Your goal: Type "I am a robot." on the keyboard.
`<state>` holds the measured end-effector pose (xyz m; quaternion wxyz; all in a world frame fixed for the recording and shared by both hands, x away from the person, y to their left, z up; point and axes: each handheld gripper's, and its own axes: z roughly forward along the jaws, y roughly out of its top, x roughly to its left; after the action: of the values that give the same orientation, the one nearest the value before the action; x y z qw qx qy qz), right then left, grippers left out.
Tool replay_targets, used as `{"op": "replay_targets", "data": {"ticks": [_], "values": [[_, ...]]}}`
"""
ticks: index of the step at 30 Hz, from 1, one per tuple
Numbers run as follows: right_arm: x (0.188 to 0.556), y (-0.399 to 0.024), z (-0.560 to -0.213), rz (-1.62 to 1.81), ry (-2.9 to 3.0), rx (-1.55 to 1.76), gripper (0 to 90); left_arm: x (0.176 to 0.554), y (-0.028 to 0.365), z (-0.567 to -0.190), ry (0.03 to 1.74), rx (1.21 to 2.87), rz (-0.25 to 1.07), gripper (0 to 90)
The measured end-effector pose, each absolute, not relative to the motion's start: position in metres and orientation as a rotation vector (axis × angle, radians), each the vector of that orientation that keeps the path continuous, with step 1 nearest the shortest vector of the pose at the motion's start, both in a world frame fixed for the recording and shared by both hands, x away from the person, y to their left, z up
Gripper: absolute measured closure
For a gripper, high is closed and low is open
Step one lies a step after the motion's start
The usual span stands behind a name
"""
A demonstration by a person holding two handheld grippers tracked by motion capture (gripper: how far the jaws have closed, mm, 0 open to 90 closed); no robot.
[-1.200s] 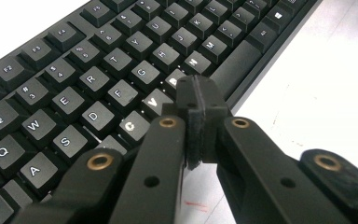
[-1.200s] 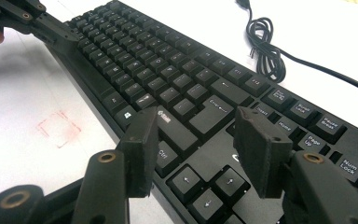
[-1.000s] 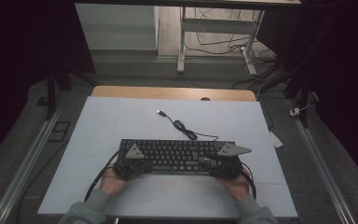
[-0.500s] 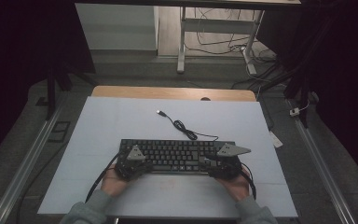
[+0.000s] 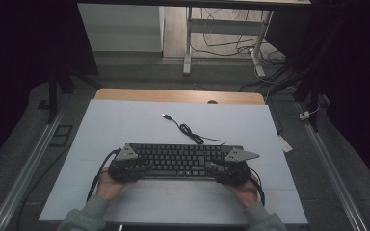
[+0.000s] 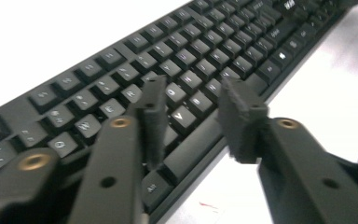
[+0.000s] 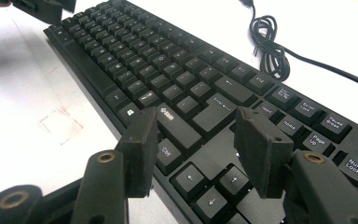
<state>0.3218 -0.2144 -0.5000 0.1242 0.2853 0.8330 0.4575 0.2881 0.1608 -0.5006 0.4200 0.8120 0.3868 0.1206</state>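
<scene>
A: What is sitting on the table, reading from the left?

B: The left gripper (image 5: 125, 166) is hovering over the left end of a black keyboard (image 5: 180, 160). Its jaws have just been opening and are standing apart now, with nothing pinched between them. In the left gripper view, 1 jaw is hanging over the letter keys and the other over the front edge by the space bar.

A: Which way is the keyboard lying?

B: Its long axis is running left to right across the white table (image 5: 125, 120), close to the near edge. Each hand is sitting at its own end, so neither is nearer overall; the keyboard is stretching inward from both grippers.

A: And on the right?

B: The right gripper (image 5: 231, 168) is poised over the right end, near the arrow keys. Its jaws are also standing apart, gripping nothing that I can see.

A: Anything in the way?

B: The keyboard's cable (image 5: 192, 134) is coiling behind it, toward the far side, ending in a loose USB plug (image 5: 165, 116). It is lying well apart from both grippers. I judge any lift or slide is going to drag that cable along.
</scene>
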Motion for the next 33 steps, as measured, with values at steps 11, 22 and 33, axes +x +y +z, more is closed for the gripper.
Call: {"op": "replay_targets", "data": {"ticks": [11,22,33], "values": [[0.322,-0.215,-0.500,1.339,2.425,0.832,49.5,0.289,0.169,-0.497,1.012,2.008,0.311,44.2],[0.322,-0.214,-0.500,1.331,2.427,0.828,49.5,0.291,0.175,-0.497,1.049,2.006,0.328,40.6],[0.321,-0.213,-0.501,1.330,2.428,0.826,49.5,0.294,0.176,-0.499,1.079,2.031,0.353,43.4]]}}
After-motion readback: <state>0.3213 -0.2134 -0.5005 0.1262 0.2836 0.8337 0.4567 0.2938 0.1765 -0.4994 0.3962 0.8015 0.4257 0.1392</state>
